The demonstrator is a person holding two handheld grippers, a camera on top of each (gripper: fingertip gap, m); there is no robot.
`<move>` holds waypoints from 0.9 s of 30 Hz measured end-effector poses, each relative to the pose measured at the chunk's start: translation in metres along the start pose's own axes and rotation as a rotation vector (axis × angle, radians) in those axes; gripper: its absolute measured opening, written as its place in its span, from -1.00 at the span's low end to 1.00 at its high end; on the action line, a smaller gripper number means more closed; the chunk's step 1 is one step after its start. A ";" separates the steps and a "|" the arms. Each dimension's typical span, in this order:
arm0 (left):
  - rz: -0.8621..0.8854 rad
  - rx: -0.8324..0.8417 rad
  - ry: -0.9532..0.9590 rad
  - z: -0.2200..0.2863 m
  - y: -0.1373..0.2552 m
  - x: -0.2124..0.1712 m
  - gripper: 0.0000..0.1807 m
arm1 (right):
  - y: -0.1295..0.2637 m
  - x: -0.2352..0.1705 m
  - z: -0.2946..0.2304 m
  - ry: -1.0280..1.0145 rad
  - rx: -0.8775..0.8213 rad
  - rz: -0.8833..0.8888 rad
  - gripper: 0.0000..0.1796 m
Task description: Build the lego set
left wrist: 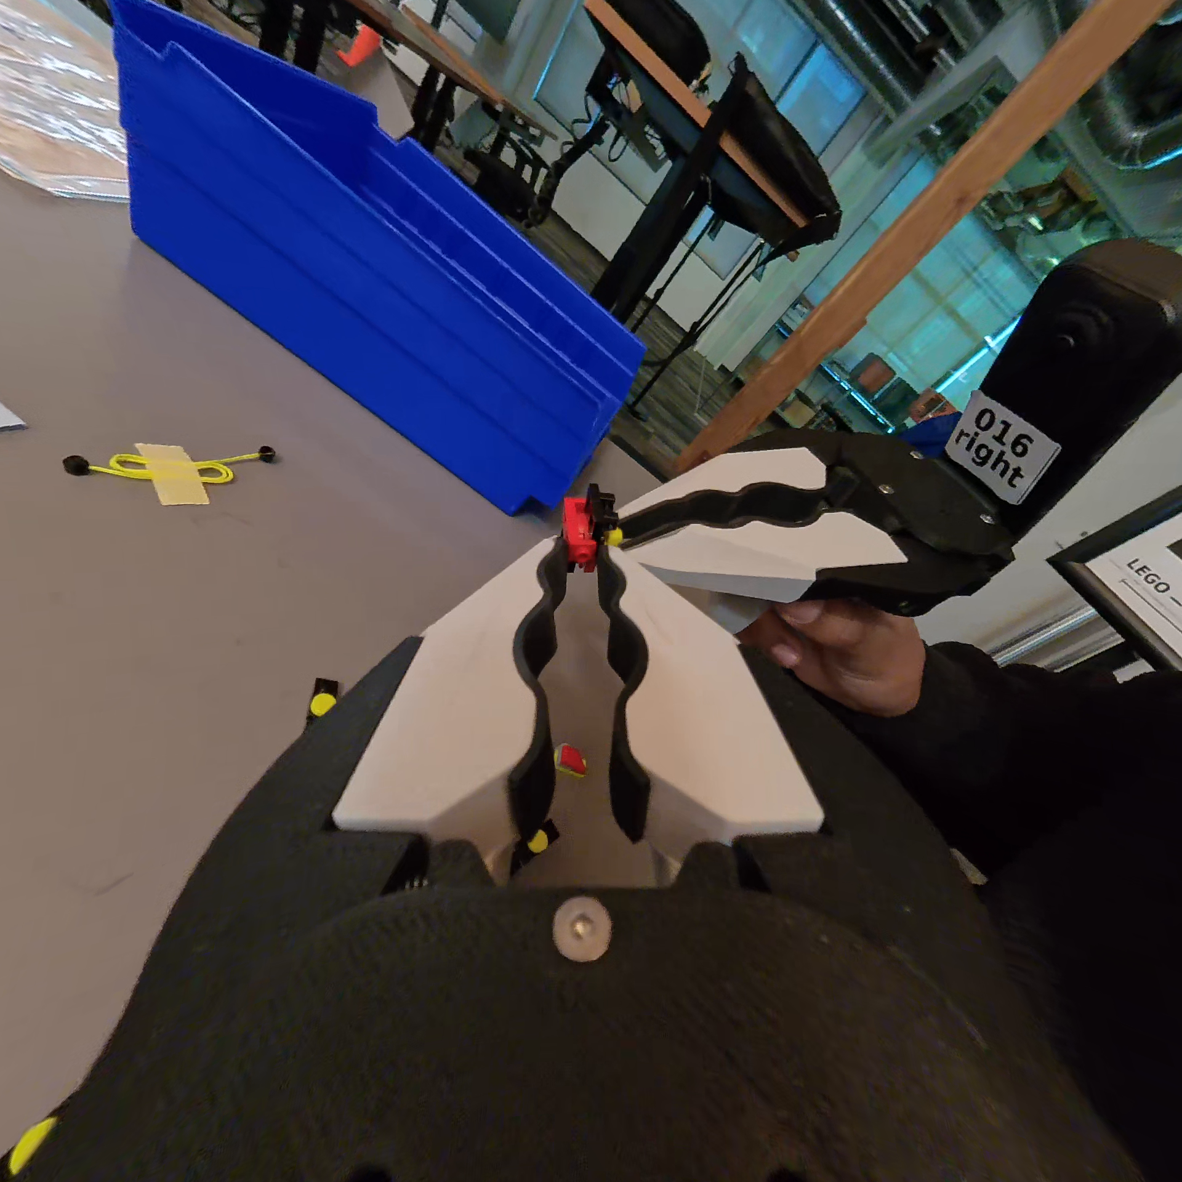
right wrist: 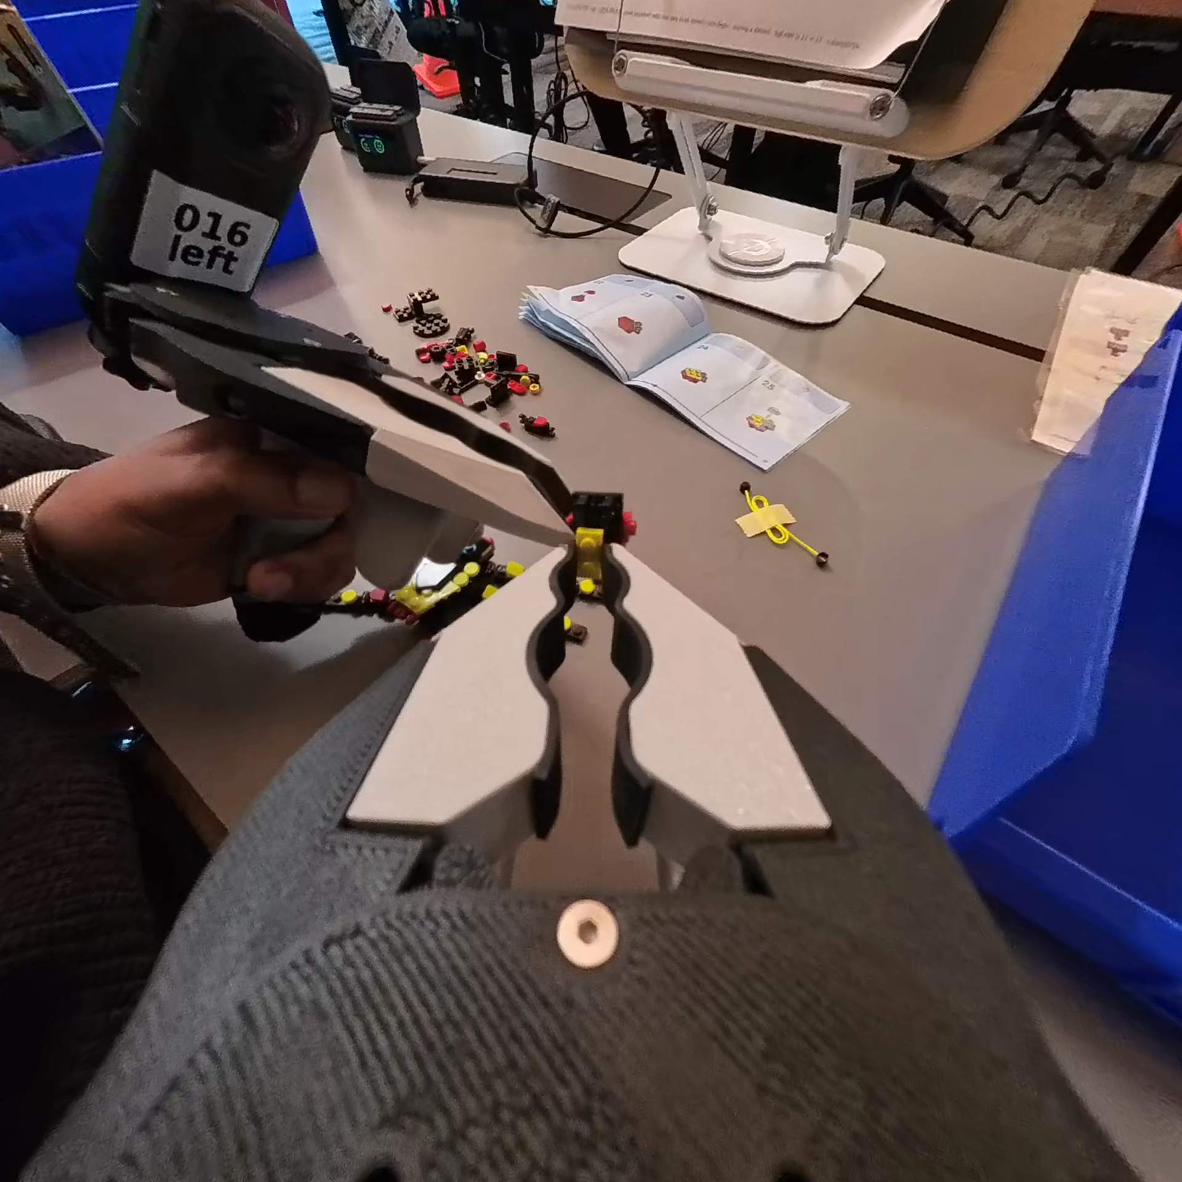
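My left gripper point(left wrist: 581, 555) is shut on a small red and black lego assembly point(left wrist: 579, 527), held above the grey table. In the right wrist view the same assembly point(right wrist: 598, 510) shows black on top with red at the side. My right gripper point(right wrist: 588, 563) is shut on a small yellow lego piece point(right wrist: 587, 543) and presses it against the underside of the assembly. In the left wrist view the right gripper point(left wrist: 615, 534) comes in from the right, with a yellow stud at its tips. A partly built black, yellow and red model point(right wrist: 428, 591) lies on the table below the left gripper.
A pile of loose black, red and yellow pieces point(right wrist: 476, 368) lies behind. An open instruction booklet point(right wrist: 684, 361) sits to the right of it. A blue bin point(left wrist: 358, 256) stands on the table; another blue bin point(right wrist: 1074, 671) is at the right. A taped yellow cord point(right wrist: 774, 521) lies nearby. My two grippers' fingertips are within a few centimetres of each other.
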State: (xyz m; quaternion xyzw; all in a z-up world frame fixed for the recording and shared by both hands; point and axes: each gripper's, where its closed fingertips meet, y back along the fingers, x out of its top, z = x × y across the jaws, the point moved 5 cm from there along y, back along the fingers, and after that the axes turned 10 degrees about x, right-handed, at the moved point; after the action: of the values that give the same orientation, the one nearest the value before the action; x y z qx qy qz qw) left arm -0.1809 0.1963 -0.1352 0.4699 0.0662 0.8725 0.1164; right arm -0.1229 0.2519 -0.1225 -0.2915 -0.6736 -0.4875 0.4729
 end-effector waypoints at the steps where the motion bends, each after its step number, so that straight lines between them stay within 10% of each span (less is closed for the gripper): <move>1: 0.001 0.000 0.000 0.000 0.000 0.000 -0.94 | 0.000 0.000 0.000 -0.004 0.000 0.000 -0.94; 27: -0.007 -0.158 0.028 0.002 0.003 -0.003 -1.00 | 0.005 -0.002 0.002 -0.055 0.079 0.017 -0.94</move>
State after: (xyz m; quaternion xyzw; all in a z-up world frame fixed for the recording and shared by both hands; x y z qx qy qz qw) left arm -0.1781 0.1927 -0.1363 0.4466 0.0007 0.8811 0.1554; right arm -0.1185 0.2553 -0.1230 -0.2918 -0.7023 -0.4484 0.4697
